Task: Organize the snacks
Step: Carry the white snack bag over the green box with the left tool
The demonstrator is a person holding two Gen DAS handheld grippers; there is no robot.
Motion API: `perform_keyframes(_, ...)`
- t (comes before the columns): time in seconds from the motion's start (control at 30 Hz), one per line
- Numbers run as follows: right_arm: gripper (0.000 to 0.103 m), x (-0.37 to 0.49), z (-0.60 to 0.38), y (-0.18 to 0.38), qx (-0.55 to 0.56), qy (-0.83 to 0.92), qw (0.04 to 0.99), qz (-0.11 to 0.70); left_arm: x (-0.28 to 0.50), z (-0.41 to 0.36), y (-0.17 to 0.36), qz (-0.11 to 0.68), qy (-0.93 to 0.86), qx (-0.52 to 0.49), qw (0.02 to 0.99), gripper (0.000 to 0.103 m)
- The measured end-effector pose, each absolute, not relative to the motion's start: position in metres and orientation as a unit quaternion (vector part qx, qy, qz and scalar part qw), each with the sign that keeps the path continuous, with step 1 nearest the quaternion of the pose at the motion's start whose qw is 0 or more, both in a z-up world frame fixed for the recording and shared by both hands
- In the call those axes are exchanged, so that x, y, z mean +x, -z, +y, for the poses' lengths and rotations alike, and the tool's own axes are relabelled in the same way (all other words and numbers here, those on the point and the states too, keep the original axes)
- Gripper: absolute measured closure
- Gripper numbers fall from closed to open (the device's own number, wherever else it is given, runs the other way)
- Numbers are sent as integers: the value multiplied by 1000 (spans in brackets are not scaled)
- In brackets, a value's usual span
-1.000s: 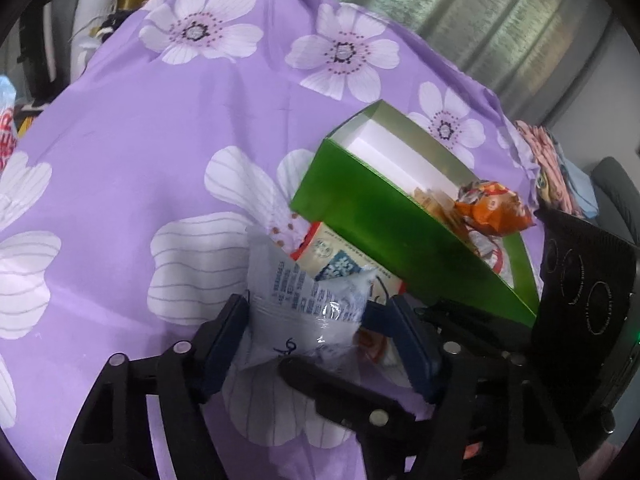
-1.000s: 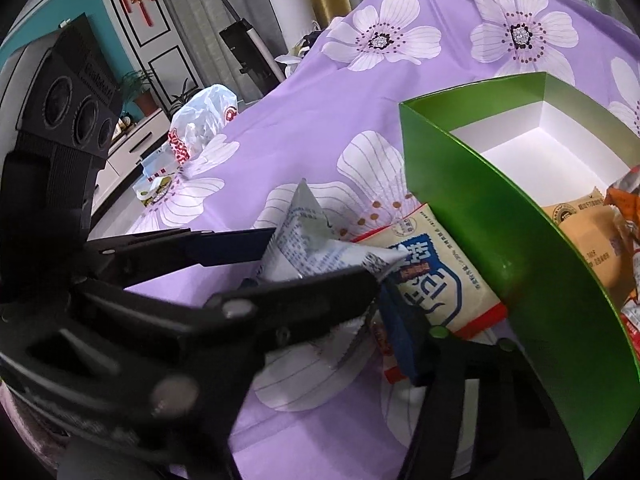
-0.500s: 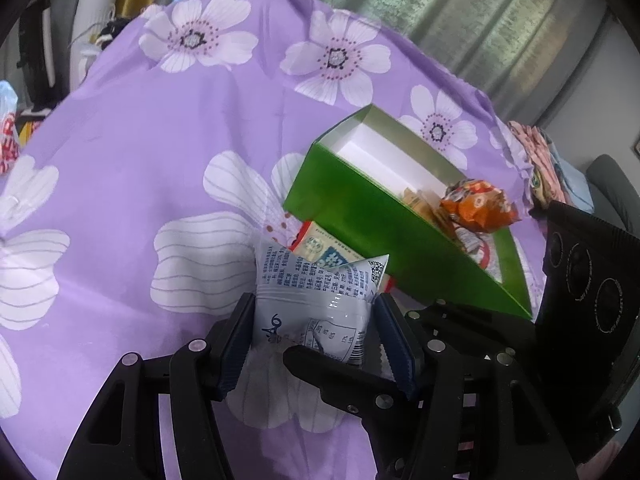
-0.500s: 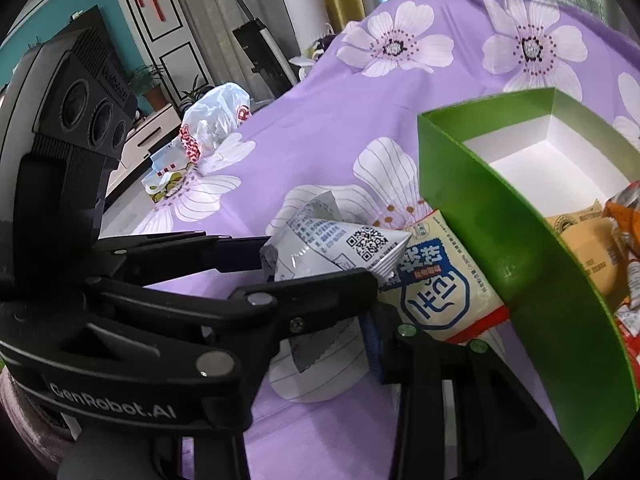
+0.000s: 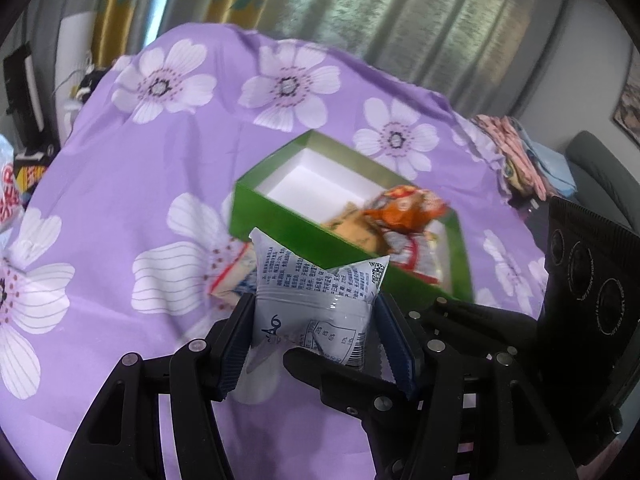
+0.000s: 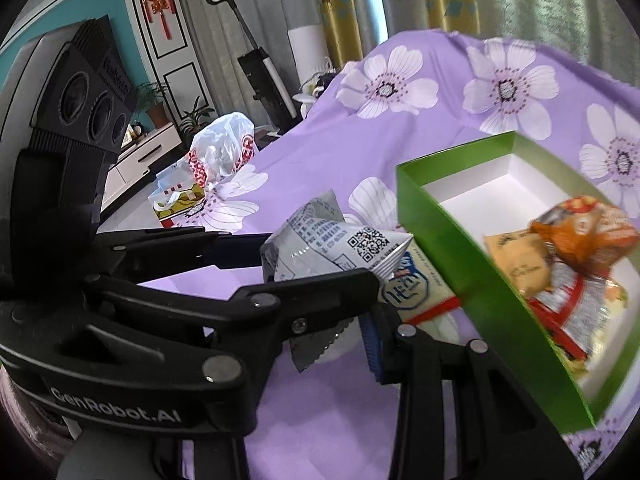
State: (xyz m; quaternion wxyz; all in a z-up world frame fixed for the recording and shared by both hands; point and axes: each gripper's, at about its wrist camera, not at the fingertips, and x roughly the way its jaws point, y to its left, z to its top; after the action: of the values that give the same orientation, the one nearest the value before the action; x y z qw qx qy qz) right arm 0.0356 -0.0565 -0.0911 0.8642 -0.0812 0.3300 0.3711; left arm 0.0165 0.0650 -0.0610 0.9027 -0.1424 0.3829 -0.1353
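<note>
L wrist view: left gripper (image 5: 316, 332) jaws clamped on white packet (image 5: 316, 296), now lifted off the purple cloth (image 5: 120, 184), up vs 1 s ago.
Box: green box (image 5: 280, 224) just ahead, far end bare.
R wrist view: right gripper (image 6: 320, 292) blocked by left one; jaw state can't tell.
Left behind: blue-print packet (image 6: 416, 292) on cloth beside box wall.
Meaning: packet prob. goes in box next.

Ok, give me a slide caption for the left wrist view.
Left hand-held gripper lifts a white snack packet toward the green box of snacks on a purple floral cloth.
</note>
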Motion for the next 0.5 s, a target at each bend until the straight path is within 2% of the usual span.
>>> perform_keyframes(0.5,65,-18,-141,65,-73,-330,896,287,-19,-26,28,369,184,-83,908,42)
